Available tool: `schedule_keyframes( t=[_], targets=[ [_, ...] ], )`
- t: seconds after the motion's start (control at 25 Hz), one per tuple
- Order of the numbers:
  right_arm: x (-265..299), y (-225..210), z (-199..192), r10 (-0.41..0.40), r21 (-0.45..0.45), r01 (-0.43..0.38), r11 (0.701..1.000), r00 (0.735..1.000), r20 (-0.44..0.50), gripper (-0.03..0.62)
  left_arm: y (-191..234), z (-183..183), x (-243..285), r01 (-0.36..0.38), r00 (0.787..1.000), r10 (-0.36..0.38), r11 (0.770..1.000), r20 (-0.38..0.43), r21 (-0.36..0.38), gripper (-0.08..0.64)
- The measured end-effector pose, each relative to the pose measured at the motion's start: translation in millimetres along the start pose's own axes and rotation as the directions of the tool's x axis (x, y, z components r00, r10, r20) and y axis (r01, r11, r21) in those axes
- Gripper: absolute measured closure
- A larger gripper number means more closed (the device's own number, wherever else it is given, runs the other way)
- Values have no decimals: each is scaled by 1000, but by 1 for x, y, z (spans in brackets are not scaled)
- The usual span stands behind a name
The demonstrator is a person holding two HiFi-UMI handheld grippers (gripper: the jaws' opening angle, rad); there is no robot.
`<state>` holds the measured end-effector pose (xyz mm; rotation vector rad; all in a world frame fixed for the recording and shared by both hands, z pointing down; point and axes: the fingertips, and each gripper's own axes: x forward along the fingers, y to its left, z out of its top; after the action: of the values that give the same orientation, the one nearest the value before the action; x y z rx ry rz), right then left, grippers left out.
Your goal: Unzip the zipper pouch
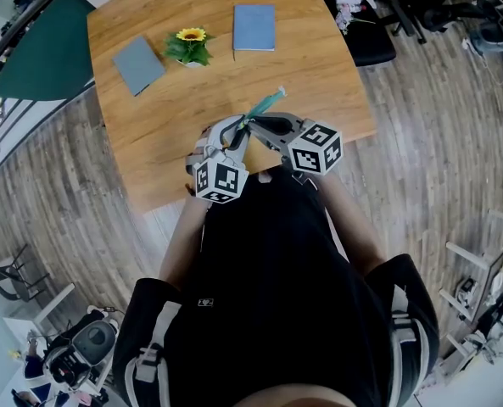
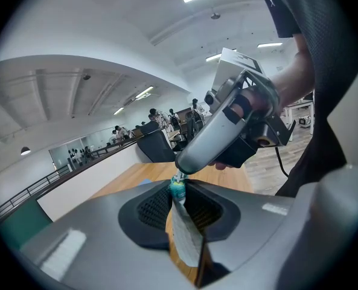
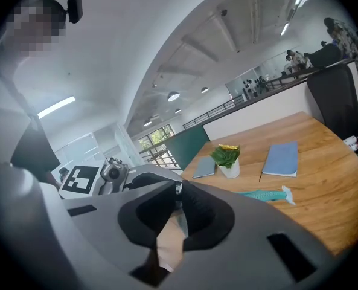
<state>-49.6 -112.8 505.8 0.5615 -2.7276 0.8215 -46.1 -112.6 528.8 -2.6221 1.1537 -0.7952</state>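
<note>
Person (image 1: 268, 295): a black top fills the bottom of the head view, with both forearms reaching forward to the grippers.
Left gripper (image 1: 241, 134): jaws narrow, clamped on a pale patterned edge of the zipper pouch; a teal bit shows at their tips.
Right gripper (image 1: 255, 124): tip to tip with the left gripper, jaws almost together, pinched on a small pale tab (image 3: 177, 189) at the pouch's near end.
Zipper pouch (image 1: 265, 103): teal, over the near edge of the table, one end between the two grippers and the free, white-tailed end pointing toward the table's middle.
Table (image 1: 319, 83): light wood.
Sunflower pot (image 1: 190, 46): at the far side, between a grey notebook (image 1: 138, 64) and a blue notebook (image 1: 254, 27), well apart from the pouch.
</note>
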Motion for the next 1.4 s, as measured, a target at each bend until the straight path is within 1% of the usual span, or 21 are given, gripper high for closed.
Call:
schedule_keyframes(
  t=[0.32,0.52,0.84,1.04,1.2,1.4],
  targets=[
    [4,0,-1,-3,-5,3,1000,1000,-8,583,1,-3,-1,3,1000,-3,1000,-10,3,496],
    [6,-1,0,-21,-16,21,1000,1000,2,584,3,-4,0,5,1000,-5,1000,-3,-23,496],
    [4,-3,1,-51,-35,51,998,999,-1,584,2,-3,1,11,1000,-11,1000,4,-22,497],
    [6,-3,0,-76,-68,75,995,997,-19,584,3,-4,0,15,1000,-15,1000,0,-17,497],
    [12,-2,-2,-98,-117,92,989,994,-46,584,4,-9,-1,21,1000,-21,1000,-12,-14,497],
    [15,-1,2,-67,-126,60,990,996,-54,588,8,-9,0,14,1000,-15,1000,-13,-26,493]
  ],
)
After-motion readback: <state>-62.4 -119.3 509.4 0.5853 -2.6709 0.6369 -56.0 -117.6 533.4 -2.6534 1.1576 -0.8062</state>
